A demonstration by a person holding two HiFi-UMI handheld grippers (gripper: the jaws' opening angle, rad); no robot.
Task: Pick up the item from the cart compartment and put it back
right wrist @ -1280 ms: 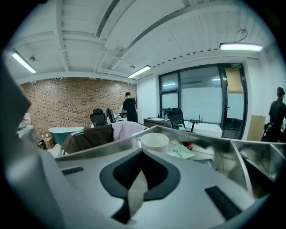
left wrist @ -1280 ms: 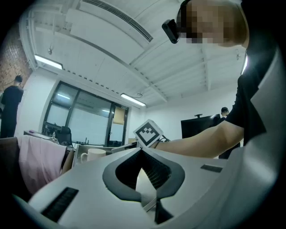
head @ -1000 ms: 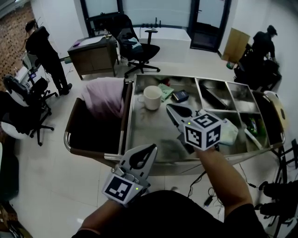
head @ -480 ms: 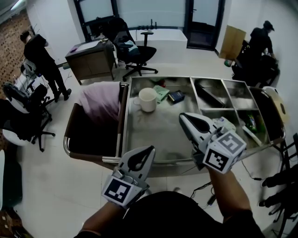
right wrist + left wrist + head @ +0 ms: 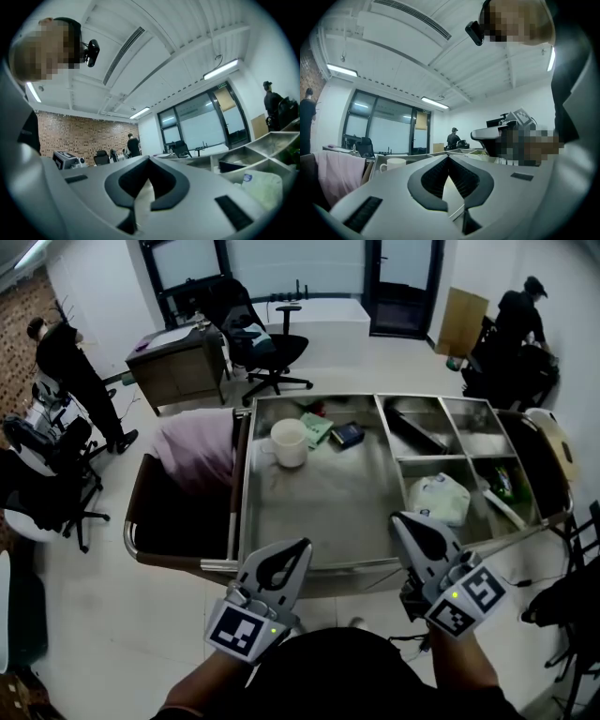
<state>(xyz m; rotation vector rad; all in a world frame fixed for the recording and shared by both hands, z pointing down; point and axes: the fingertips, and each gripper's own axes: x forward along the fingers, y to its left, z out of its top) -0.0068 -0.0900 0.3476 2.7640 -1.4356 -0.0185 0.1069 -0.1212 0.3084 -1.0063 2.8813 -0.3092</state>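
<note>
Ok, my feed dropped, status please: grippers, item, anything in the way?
Left gripper shut, empty. Right gripper shut, empty, at the near rim of the cart. White pouch lies in its compartment, unheld. Nothing between it and the right gripper.

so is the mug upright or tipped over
Upright: the mug stands on its base on the cart, rim facing up.

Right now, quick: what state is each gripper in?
Left gripper: closed, holding nothing.
Right gripper: closed, holding nothing.
</note>
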